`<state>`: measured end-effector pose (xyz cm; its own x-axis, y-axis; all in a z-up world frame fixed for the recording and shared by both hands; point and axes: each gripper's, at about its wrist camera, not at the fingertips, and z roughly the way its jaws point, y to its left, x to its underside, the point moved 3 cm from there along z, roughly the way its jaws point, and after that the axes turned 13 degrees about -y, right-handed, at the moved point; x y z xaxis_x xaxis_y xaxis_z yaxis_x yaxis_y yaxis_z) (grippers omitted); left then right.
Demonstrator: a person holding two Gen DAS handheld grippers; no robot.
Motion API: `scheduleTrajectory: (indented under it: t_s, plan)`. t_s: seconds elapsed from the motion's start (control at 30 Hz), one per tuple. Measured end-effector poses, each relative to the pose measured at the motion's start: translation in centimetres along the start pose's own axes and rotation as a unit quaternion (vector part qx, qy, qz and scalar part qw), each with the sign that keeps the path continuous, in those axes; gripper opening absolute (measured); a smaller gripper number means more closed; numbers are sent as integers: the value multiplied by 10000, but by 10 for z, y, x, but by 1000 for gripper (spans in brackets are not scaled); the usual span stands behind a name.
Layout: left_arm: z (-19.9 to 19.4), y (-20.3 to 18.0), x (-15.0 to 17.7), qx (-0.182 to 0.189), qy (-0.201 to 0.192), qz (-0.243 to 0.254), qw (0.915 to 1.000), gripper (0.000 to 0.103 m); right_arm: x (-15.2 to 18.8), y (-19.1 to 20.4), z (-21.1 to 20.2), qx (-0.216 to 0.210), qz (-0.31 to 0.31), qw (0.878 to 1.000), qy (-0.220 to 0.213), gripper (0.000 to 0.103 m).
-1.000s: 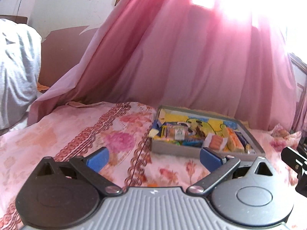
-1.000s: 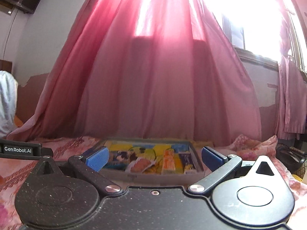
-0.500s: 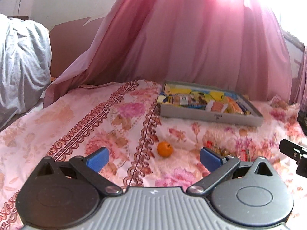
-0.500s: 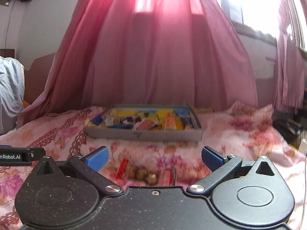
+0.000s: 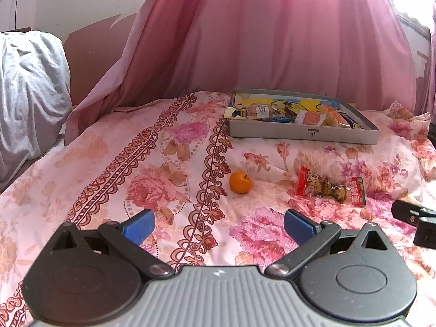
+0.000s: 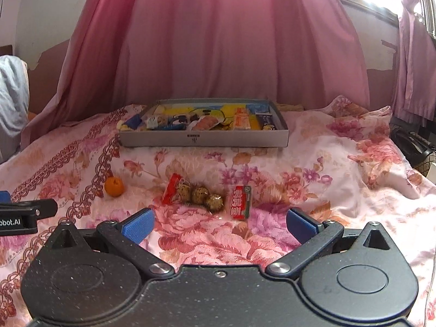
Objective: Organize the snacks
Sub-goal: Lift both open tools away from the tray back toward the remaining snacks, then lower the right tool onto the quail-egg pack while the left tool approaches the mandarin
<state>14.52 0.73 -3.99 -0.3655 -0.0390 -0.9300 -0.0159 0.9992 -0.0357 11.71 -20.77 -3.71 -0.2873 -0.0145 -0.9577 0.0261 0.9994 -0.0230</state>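
Observation:
A grey shallow box (image 5: 302, 135) (image 6: 204, 139) holding several snack packets rests at the far side of the floral bedspread. On the spread, nearer me, lie a small orange (image 5: 240, 182) (image 6: 114, 186) and a red-ended clear packet of speckled eggs (image 5: 329, 188) (image 6: 207, 196). My left gripper (image 5: 218, 227) hovers open and empty just short of the orange. My right gripper (image 6: 219, 224) is open too, empty, just short of the egg packet. Each gripper's body shows at the edge of the other's view.
A pink curtain (image 6: 218, 41) hangs behind the box. A grey bundle of bedding (image 5: 30, 95) sits at the left. A dark bag (image 6: 414, 143) lies past the bed's right edge. Floral bedspread (image 5: 122, 169) stretches wide to the left of the orange.
Both grippers have drawn back and tilted down from the box, so the orange and the egg packet have come into view. Both stay open.

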Motion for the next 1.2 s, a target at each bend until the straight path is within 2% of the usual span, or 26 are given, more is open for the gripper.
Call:
scheduleTrajectory:
  t_s: [0.37,0.7,0.93,1.2]
  plan:
    - [11,0,1,-58,259,73,9996,103,6,4,10,-81,-89,9995,284,102]
    - [23,1,-7,-24,323,178,9993,103,7,7,22,-157,-184,9991,342,102]
    - [42,3,-22,164,354,361,9986,103,0,15,43,-638,-351,9963,446,102]
    - [76,6,-31,481,134,938,9943,103,1,10,80,-1147,-870,9881,546,102]
